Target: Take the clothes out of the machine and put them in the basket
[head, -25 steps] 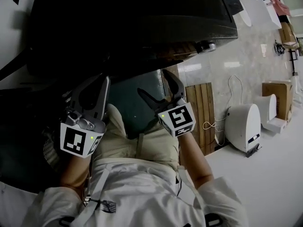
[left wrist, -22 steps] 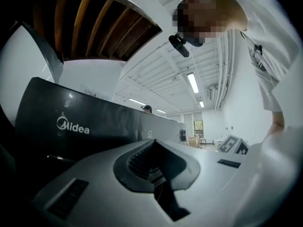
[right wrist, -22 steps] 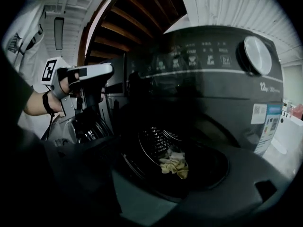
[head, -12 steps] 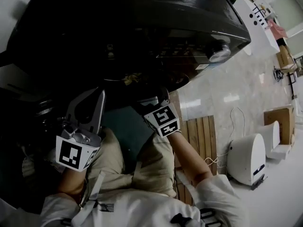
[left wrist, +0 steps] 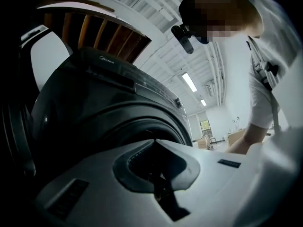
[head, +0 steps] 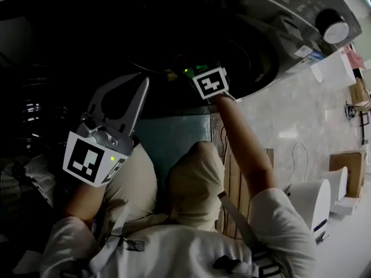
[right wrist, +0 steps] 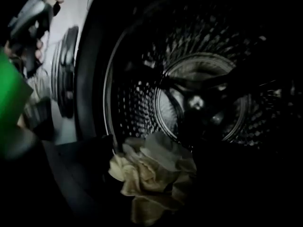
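Two hand-held grippers: left closed, right spread, cloth between, in drum; marbled floor.

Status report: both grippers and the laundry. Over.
Left gripper shut, empty, outside the washer. Right gripper open inside the drum, pale cloth between its jaws. No obstruction seen.

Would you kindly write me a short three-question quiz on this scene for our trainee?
1. True or false: the left gripper is shut and empty.
2. Which gripper reaches into the drum? A) left B) right C) neither
3. Fill in: at the bottom of the drum lies a pale ____.
Key: 1 true; 2 B, the right gripper; 3 cloth.
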Demonstrator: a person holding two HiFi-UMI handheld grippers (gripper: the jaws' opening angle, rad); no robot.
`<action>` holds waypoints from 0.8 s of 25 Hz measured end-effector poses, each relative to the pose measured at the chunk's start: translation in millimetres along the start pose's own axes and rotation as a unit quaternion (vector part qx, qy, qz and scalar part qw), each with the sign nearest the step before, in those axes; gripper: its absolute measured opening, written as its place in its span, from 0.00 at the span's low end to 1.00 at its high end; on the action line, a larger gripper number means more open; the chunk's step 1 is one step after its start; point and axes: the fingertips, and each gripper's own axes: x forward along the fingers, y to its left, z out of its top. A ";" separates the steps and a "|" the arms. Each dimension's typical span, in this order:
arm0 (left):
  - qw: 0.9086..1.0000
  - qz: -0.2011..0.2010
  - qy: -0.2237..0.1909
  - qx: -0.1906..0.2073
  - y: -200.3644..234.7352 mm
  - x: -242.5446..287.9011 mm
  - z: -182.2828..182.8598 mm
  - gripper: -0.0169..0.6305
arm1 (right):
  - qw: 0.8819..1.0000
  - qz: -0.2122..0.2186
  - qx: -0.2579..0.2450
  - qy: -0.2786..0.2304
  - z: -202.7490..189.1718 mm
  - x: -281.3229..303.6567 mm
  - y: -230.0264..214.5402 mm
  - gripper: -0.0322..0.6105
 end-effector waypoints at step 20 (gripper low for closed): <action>0.998 0.050 0.017 -0.020 17.1 -23.4 -43.7 0.05 | 0.923 0.138 -0.120 0.338 -114.4 125.2 -6.2 0.91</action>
